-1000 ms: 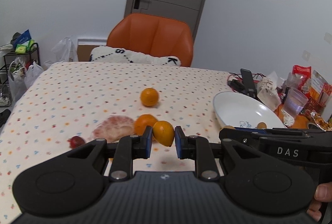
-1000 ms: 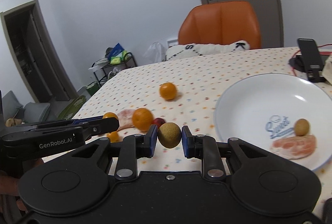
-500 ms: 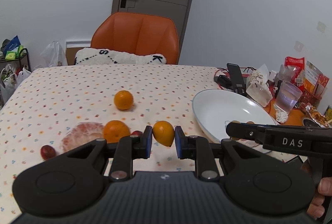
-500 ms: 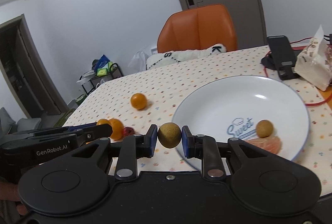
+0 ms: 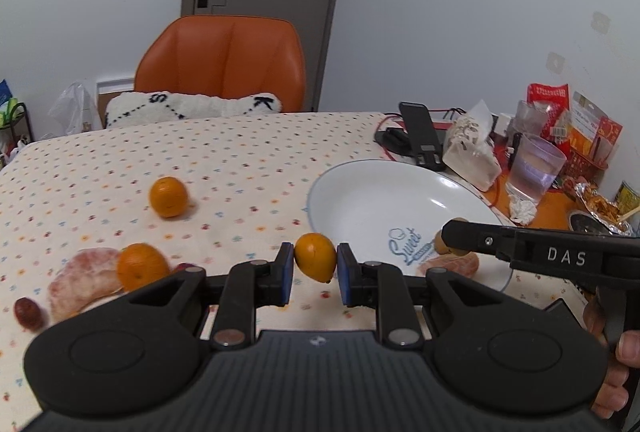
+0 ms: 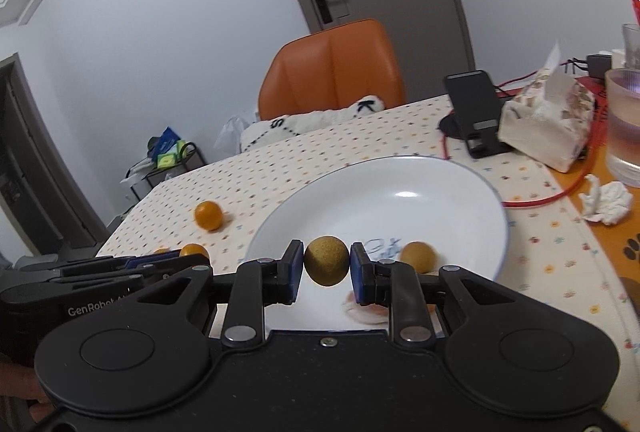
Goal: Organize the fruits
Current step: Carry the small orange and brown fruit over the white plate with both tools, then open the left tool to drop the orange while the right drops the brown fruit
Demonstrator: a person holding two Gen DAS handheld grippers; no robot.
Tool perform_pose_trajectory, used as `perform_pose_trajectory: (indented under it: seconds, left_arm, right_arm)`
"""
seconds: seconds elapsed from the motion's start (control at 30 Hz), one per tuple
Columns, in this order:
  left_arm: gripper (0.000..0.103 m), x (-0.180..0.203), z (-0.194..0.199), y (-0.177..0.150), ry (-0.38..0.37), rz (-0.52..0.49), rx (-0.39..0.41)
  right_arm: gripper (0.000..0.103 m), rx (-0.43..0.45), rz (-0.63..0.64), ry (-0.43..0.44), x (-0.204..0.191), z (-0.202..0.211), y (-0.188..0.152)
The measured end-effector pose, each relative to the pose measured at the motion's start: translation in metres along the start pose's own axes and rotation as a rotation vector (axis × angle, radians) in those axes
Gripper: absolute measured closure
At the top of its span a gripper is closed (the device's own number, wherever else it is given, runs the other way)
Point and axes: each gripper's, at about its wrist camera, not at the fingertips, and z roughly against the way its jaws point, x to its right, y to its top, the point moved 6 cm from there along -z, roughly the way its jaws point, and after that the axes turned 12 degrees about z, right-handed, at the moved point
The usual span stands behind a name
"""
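We are carrying fruit to the white plate (image 6: 496,200): left gripper (image 5: 311,264) clamping a small orange fruit (image 5: 315,257) short of its near rim, right gripper (image 6: 326,267) clamping a brown fruit (image 6: 326,261) over it, likely releasing next.

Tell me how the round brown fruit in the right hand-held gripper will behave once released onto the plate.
The brown fruit looks nearly spherical, so it will probably roll. The white plate dishes inward, so its rim likely contains it. It may bump the similar fruit already there.
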Motion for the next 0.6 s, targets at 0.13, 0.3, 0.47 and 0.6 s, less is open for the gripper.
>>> perform_pose_trajectory:
  seconds: [0.13, 0.3, 0.47, 0.6]
  left_arm:
    - [0.082, 0.009, -0.009, -0.001, -0.010, -0.009, -0.011]
    - [0.082, 0.018, -0.020, -0.002, -0.017, -0.017, -0.028]
    - [0.082, 0.024, -0.029, -0.005, -0.024, -0.025, -0.045]
    - [0.082, 0.028, -0.034, -0.008, -0.031, -0.027, -0.062]
  right_arm:
    - [0.079, 0.004, -0.011, -0.014, 0.012, 0.001, 0.000]
    - [0.079, 0.002, -0.027, -0.022, 0.022, 0.002, -0.002]
    - [0.079, -0.003, -0.035, -0.025, 0.028, 0.000, -0.004]
    - [0.079, -0.008, -0.036, -0.022, 0.029, -0.003, -0.005]
